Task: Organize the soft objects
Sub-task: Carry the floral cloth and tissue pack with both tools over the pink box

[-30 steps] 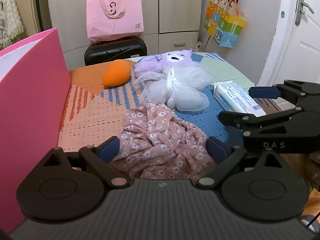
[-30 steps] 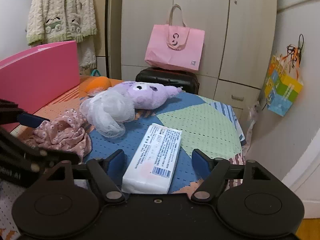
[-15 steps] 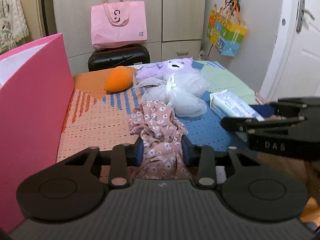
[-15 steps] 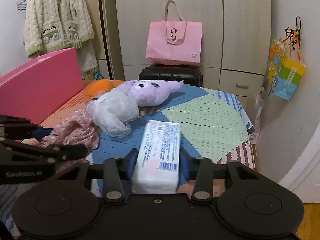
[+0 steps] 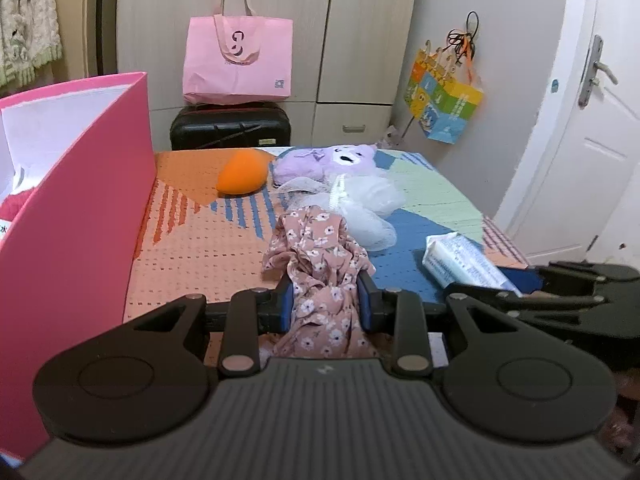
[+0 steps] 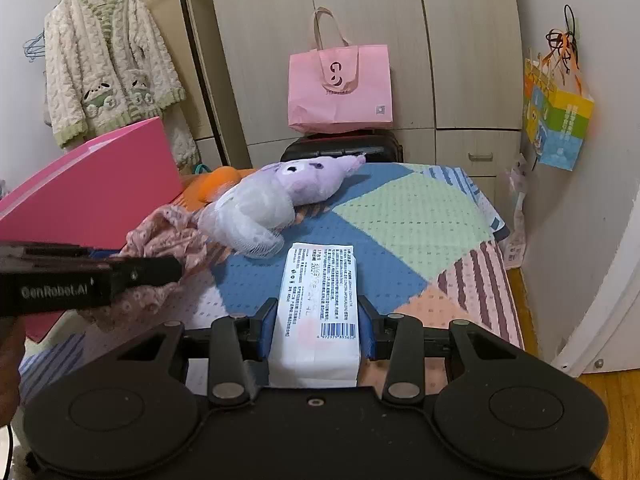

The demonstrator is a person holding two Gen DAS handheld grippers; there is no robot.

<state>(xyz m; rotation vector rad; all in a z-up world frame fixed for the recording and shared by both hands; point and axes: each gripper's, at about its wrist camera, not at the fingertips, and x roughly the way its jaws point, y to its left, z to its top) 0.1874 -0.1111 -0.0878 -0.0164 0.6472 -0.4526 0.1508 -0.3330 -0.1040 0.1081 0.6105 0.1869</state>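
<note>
My left gripper (image 5: 325, 304) is shut on a pink floral cloth (image 5: 318, 248) and holds it lifted above the patterned mat (image 5: 208, 240). My right gripper (image 6: 318, 326) is shut on a white tissue pack (image 6: 320, 288), raised off the mat; the pack also shows in the left wrist view (image 5: 460, 260). A white mesh puff (image 5: 368, 200), a purple plush toy (image 5: 324, 160) and an orange soft ball (image 5: 242, 172) lie further back on the mat. A pink box (image 5: 76, 216) stands open at the left.
A black suitcase (image 5: 230, 126) with a pink tote bag (image 5: 238, 64) on it stands behind the mat, in front of wardrobe doors. A colourful bag (image 5: 444, 108) hangs on the right wall beside a white door (image 5: 580, 160). A knitted cardigan (image 6: 108, 64) hangs at the left.
Both grippers closed, the left on the floral cloth and the right on the tissue pack. Both have since lifted their loads up off the mat.
</note>
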